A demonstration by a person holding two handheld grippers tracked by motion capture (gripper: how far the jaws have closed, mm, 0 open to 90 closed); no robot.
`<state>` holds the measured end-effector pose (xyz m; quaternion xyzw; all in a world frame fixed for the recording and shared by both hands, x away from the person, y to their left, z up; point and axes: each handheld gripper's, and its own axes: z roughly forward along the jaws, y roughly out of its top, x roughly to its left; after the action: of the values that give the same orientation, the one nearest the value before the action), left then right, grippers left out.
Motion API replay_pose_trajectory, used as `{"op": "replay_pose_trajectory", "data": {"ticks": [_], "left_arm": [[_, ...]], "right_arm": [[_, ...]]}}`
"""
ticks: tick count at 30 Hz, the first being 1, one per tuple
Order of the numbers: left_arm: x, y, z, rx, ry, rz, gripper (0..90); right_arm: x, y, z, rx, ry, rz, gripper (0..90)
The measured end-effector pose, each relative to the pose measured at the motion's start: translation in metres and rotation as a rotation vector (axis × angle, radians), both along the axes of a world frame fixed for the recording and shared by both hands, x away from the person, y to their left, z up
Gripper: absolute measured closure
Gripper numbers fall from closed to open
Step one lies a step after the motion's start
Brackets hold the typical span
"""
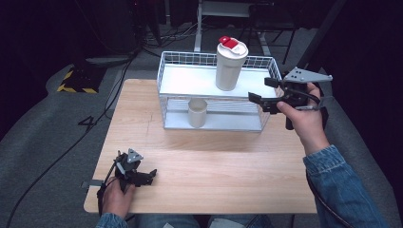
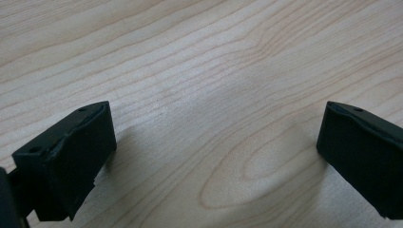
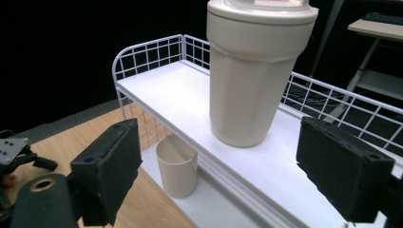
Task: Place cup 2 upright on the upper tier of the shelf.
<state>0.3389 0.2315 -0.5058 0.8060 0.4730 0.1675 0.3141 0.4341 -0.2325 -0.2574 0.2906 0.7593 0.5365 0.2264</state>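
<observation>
Tumbler (image 1: 230,64) shows its red lid from high view alone.

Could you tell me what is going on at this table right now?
A person holds the right gripper open beside the white wire rack, aimed at the tall lidded tumbler on its top shelf, without touching it. A small cup stands on the lower shelf. The left gripper rests open over the wooden table, holding nothing.

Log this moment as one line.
left gripper: open, low over table | right gripper: open, facing lidded tumbler on rack top shelf | small cup: lower shelf
</observation>
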Motion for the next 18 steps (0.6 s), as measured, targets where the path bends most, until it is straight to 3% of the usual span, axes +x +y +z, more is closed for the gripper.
{"op": "replay_pose_trajectory", "data": {"ticks": [18], "left_arm": [[0.003, 0.0, 0.0, -0.001, 0.001, 0.005, 0.0]], "right_arm": [[-0.042, -0.041, -0.029, -0.022, 0.04, 0.006, 15.3]]}}
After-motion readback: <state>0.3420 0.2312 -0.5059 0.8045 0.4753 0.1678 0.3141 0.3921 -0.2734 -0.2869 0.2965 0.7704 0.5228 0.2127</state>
